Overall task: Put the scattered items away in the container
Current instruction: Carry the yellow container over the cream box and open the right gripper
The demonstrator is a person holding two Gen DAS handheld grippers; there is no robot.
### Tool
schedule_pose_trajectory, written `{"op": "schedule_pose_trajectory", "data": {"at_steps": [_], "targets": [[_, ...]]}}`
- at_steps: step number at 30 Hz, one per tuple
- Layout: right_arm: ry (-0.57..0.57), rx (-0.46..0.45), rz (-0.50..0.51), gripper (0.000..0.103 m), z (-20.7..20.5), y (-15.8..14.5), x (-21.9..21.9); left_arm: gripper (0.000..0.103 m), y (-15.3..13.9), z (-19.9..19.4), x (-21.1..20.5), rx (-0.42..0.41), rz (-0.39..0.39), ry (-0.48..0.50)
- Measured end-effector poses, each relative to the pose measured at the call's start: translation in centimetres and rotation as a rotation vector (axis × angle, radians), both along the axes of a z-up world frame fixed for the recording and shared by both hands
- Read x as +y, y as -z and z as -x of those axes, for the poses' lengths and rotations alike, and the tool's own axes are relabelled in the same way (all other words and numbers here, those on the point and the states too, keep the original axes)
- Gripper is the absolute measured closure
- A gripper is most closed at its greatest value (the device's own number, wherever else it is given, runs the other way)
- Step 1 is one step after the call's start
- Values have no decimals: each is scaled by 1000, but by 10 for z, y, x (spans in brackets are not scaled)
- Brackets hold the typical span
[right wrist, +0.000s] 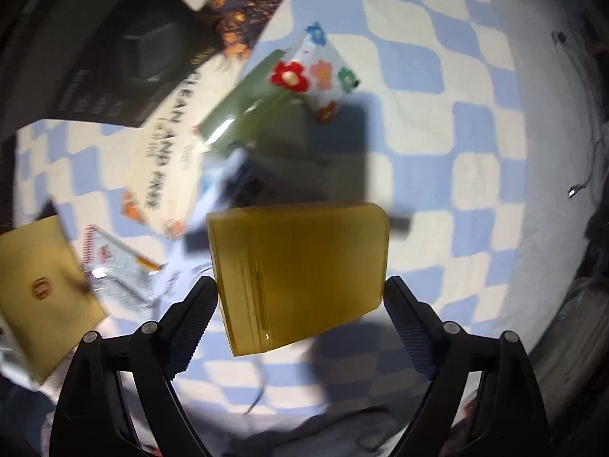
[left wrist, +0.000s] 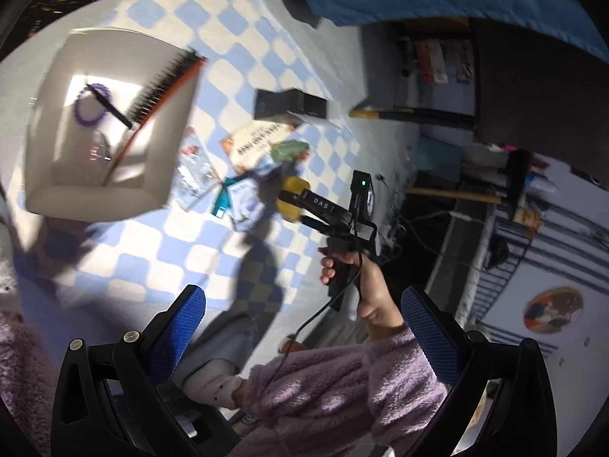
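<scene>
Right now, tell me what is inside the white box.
Inside the white box: a purple bead bracelet, a black pen and an orange-backed brush leaning on its wall. The near wall hides the bottom edge.

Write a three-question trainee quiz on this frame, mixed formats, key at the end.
1. True or false: the white container is empty.
2. What sits between the fingers of the right gripper? A. a yellow box B. a spoon C. a mug
3. Short answer: are the jaws of the left gripper open or shut, and is anything between them?

Key
1. False. It holds a purple bracelet, a black pen and a comb.
2. A.
3. Open, with nothing between the blue pads.
</scene>
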State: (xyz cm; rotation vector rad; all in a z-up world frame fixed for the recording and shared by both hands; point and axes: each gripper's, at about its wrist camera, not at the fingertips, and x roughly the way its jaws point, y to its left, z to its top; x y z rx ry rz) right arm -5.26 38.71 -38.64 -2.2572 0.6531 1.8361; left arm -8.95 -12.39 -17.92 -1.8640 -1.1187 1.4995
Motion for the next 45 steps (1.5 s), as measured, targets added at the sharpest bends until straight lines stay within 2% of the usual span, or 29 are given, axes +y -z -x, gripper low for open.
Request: {"op": "schedule_pose_trajectory", "data": {"at_steps": [3,5,6,8,10,12,14,16,19,21,23,24,25,28,32,33,34,36,40,42,45], "targets": [[124,101,260,14,-10,-43,-24,0,2,-3,13,-6,-115,-25],[258,165,458,14,12,-79,-70,0,-1,-5,20,15,-118,-4],[330,185,549,14,7,-88,-78,0,-5,-5,24,50,-73,31],[473,193,721,14,10,-106,-123,0,-18,-4,32,146,69,120],[538,183,831,14,20,-111,-158,0,-29,-6,37,230,189,170],[547,176,911,14,30,-125,-187,0,-34,-9,38,273,244,182],[533,165,956,14,30,-125,-208,0,-39,-13,42,327,296,216],[520,148,990,14,32,-119,-217,0,-48,-20,52,417,410,289],[498,125,1035,14,41,-108,-237,0,-54,-34,67,548,623,408],[465,135,1038,14,44,-113,-245,0,-55,-41,70,591,694,428],[435,139,1053,14,49,-113,-257,11,-57,-43,66,610,677,403],[427,135,1068,14,50,-111,-261,26,-58,-43,63,615,669,383],[415,130,1078,14,52,-108,-266,37,-59,-42,60,621,671,360],[390,108,1099,14,54,-103,-276,39,-58,-41,57,634,677,325],[350,71,1147,14,55,-103,-292,40,-50,-46,65,619,695,352],[339,68,1153,14,55,-105,-295,54,-52,-44,66,616,710,344],[327,65,1152,14,55,-107,-298,57,-53,-41,66,607,728,318],[316,65,1151,15,55,-110,-302,57,-53,-35,58,561,699,237],[315,65,1166,14,58,-111,-302,62,-36,-22,26,413,564,67],[322,58,1179,14,59,-110,-300,63,-23,-13,11,364,577,37],[357,56,1163,14,57,-106,-291,63,-15,0,-3,336,618,14]]}}
